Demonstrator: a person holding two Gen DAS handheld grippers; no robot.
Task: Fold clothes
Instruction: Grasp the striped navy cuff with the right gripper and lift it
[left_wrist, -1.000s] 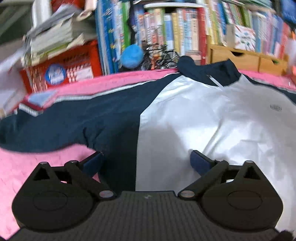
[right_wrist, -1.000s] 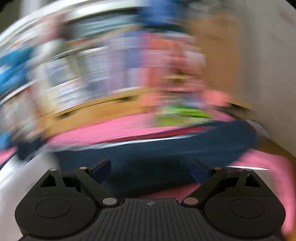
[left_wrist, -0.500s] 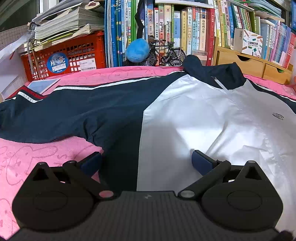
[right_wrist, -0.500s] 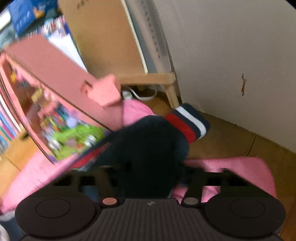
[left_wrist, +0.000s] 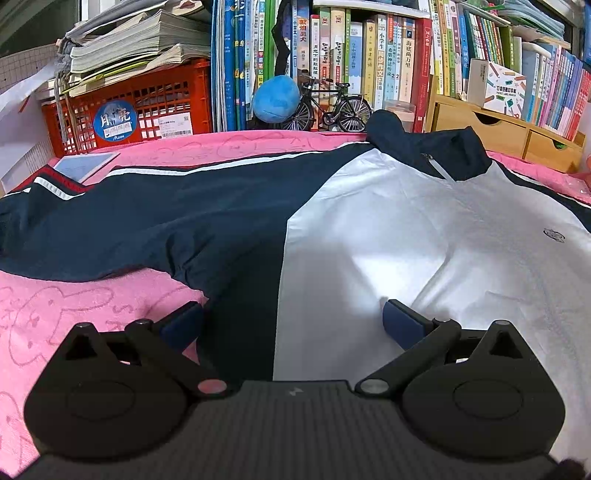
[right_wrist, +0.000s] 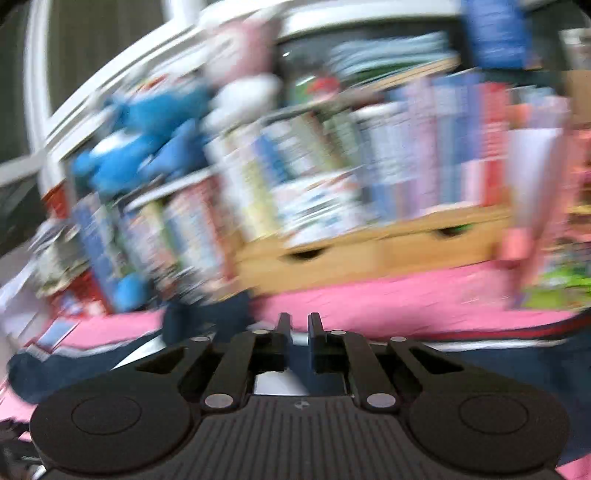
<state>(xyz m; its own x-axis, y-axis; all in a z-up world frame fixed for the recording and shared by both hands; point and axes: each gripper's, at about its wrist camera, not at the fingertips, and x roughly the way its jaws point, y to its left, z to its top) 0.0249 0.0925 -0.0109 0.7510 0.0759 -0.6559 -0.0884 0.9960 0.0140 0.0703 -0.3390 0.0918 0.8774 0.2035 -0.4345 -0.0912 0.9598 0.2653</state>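
- The jacket (left_wrist: 369, 229), navy and white, lies spread flat on a pink blanket (left_wrist: 74, 306). Its front faces up, and its collar (left_wrist: 424, 144) points toward the bookshelf (left_wrist: 369, 74). I judge it is laid out like this so that sleeves and sides can be folded inward.
- One navy sleeve (left_wrist: 110, 221) stretches out to the left side of the left wrist view; it is not folded in yet.
- The left gripper (left_wrist: 291, 325) hovers low over the lower part of the jacket. Its jaws are spread wide, with one pad over the pink blanket and the other over the white panel. It pinches nothing.
- The right gripper (right_wrist: 297, 332) is seen in a very blurred picture. Its jaws are closing and are almost together, with only a thin gap.
- I cannot tell for sure if cloth is between them. Navy fabric (right_wrist: 517, 362) lies below and beside this gripper, but none shows between the tips.
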